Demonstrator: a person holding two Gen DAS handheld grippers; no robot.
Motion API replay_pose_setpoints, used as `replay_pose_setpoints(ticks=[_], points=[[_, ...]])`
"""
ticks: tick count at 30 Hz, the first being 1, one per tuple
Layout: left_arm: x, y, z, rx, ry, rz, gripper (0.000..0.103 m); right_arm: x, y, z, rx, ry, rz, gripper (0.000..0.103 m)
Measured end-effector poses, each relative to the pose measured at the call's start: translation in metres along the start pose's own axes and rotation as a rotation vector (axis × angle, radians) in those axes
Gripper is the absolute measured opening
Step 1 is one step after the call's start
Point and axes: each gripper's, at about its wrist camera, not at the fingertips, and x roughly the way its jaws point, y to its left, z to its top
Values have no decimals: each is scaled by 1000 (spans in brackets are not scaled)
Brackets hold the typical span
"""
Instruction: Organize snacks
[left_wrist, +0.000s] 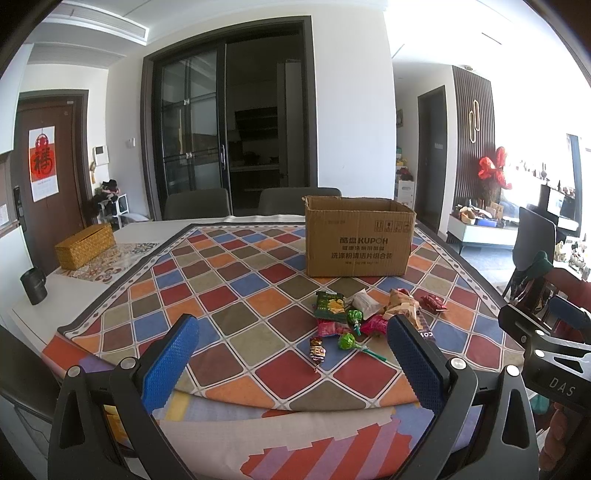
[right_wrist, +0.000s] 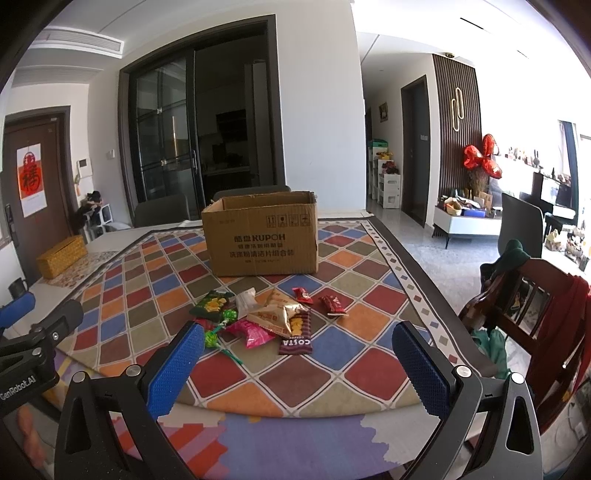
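1. White walls, white ceiling; dark-framed glass sliding door (left_wrist: 229, 122) at back, dark room behind it.
2. Brown entry door (left_wrist: 51, 177) on left, red calendar poster (left_wrist: 43, 162) hanging on it.
3. Two grey chairs (left_wrist: 195, 203) at table's far side.
4. Dark slatted wall panel (right_wrist: 458, 122) on right, red balloon (right_wrist: 482, 157) in front.
5. Strong daylight from right; pale tiled floor (right_wrist: 436, 266).

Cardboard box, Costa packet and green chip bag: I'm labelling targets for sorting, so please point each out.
cardboard box (right_wrist: 262, 240), right wrist view, on its printed front face.
Costa packet (right_wrist: 296, 341), right wrist view, on its dark lettered end.
green chip bag (left_wrist: 330, 304), left wrist view, on its front.
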Motion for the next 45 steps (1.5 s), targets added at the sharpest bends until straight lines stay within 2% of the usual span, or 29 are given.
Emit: replay_pose_setpoints(ticks=[14,20,27,30,32,38,45], points=[[5,6,2,-6,18,15,103,-1,4,5,-10,13,13,102],[22,8,-2,0,63,22,102,19,12,6,-57,73,83,102],[48,12,-7,29,113,8,89,53,37,1,-167,114,178,101],[66,15,-11,38,165,-39,82,70,49,-1,-217,139,219,95],[79,15,-14,52,193,-64,80,86,56,-4,-237,170,262,86],[108,10,-25,113,234,-113,73,126,72,-17,-285,276,370,69],[138,6,-34,151,291,-185,61,162,82,-26,-293,363,443,56]])
